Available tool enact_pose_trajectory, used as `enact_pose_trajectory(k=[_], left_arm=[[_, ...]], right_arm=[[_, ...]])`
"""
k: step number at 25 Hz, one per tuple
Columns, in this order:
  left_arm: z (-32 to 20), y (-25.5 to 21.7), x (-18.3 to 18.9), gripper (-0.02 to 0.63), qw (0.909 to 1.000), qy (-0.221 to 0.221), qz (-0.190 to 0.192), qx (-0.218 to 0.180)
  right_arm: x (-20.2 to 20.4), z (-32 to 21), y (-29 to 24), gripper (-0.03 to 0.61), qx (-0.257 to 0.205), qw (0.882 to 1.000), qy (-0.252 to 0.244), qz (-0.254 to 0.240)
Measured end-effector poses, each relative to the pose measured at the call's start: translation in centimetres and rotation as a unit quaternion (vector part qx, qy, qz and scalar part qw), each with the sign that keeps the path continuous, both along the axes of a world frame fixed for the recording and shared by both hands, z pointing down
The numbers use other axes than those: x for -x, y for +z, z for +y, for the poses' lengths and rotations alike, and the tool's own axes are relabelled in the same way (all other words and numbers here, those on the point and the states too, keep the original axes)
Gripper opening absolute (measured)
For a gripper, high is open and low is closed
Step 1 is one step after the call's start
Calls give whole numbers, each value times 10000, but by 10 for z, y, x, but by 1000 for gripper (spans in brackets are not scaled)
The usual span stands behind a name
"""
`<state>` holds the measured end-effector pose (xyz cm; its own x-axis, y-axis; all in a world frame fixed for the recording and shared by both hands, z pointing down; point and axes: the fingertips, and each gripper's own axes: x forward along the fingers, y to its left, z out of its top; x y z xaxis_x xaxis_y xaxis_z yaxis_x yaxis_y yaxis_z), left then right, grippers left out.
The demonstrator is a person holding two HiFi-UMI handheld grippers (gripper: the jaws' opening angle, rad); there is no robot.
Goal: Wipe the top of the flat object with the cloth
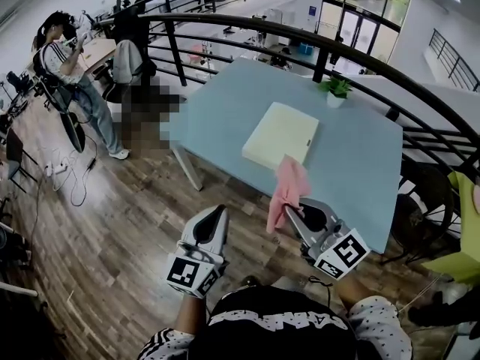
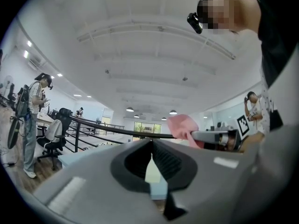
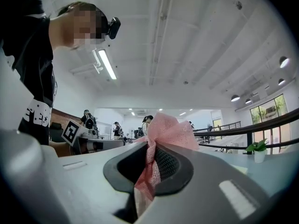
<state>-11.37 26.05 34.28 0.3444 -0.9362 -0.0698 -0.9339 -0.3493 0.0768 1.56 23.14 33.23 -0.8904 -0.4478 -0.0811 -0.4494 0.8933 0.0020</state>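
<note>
L gripper (image 1: 215, 216): low, over the floor short of the table's near side, jaws meeting at the tips, nothing btwn them. Pad (image 1: 279, 133): pale yellow, lies flat on the blue table (image 1: 360, 163), top bare. Pink cloth (image 1: 288, 190) hangs bunched from R gripper (image 1: 291, 213), jaws clamped on it partway down. The cloth is in the air by the pad's near edge; can't tell if it touches. Small plant (image 1: 335, 88) at far edge, well apart from pad.

Progress, my read: cloth is in hand and approx. in place, but no stroke shows, so the whole top is left to wipe.

Count: 2 grippers, 1 cloth, 1 pad, 1 table, 1 plant.
</note>
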Motion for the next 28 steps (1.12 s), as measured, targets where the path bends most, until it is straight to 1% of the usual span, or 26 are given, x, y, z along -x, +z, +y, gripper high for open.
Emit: enact_pose_trajectory(k=[5, 8, 10, 13, 15, 18, 23, 28], left_arm=[[-22, 7, -12, 0, 9997, 256, 52, 26], [-37, 5, -21, 0, 9992, 400, 24, -8], [-51, 4, -14, 0, 9992, 387, -60, -21], [-80, -2, 5, 0, 9992, 326, -208, -62], [-102, -4, 16, 0, 9992, 306, -241, -125], [-138, -1, 27, 0, 9994, 235, -222, -81], [-193, 5, 32, 0, 9991, 337, -250, 19], [-250, 5, 32, 0, 9991, 357, -172, 164]], right_arm=[[-13, -17, 6, 20, 8, 9996, 257, 79], [-24, -36, 9, 20, 51, 9991, 386, 143], [-20, -53, 11, 20, 57, 9991, 392, 144], [-4, -84, 15, 20, 58, 9993, 344, 115], [6, -108, 19, 20, 70, 9994, 316, 131], [17, -144, 22, 20, 81, 9995, 293, 120], [21, -204, 30, 20, 159, 9989, 397, 179], [19, -264, 37, 20, 212, 9980, 507, 309]])
